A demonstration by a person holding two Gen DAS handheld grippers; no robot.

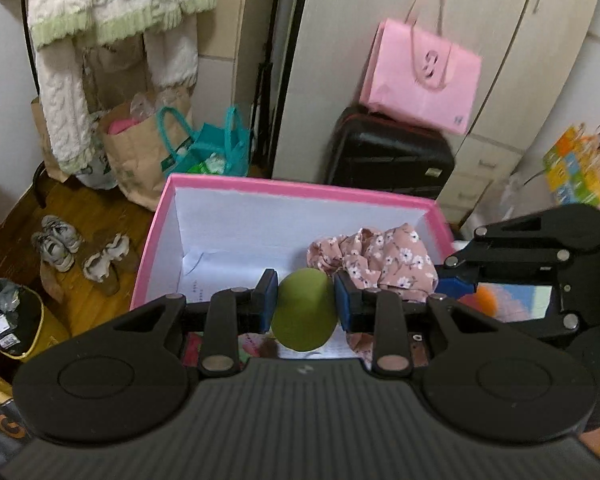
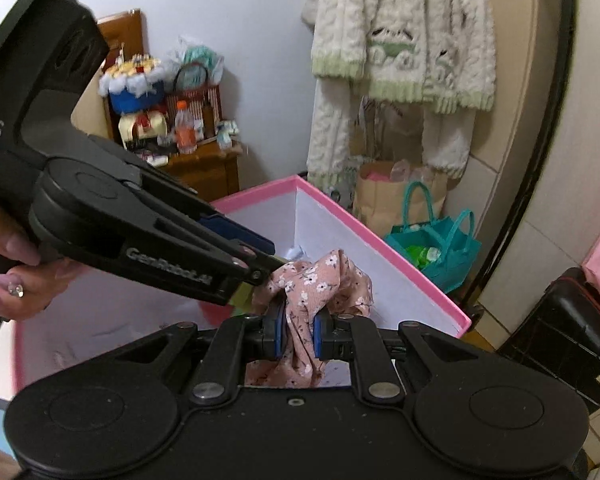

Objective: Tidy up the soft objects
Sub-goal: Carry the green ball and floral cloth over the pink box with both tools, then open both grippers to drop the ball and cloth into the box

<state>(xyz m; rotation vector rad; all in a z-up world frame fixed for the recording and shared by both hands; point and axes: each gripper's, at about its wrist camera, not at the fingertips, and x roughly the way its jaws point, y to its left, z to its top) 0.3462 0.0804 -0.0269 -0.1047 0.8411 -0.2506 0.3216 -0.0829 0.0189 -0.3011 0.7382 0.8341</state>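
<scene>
My left gripper (image 1: 305, 304) is shut on a green soft ball (image 1: 304, 312) and holds it over the near side of a pink box with a white inside (image 1: 236, 188). My right gripper (image 2: 299, 334) is shut on a pink floral cloth (image 2: 320, 280) and holds it over the same box (image 2: 380, 236). The cloth also shows in the left wrist view (image 1: 376, 260), right of the ball. The left gripper's body (image 2: 140, 240) crosses the right wrist view from the left, its tip touching the cloth.
A black suitcase (image 1: 388, 156) with a pink paper bag (image 1: 420, 76) on it stands behind the box. Paper bags (image 1: 140, 152), a teal bag (image 1: 212, 148) and shoes (image 1: 80, 252) lie on the wooden floor at left. A knitted cardigan (image 2: 400, 40) hangs above.
</scene>
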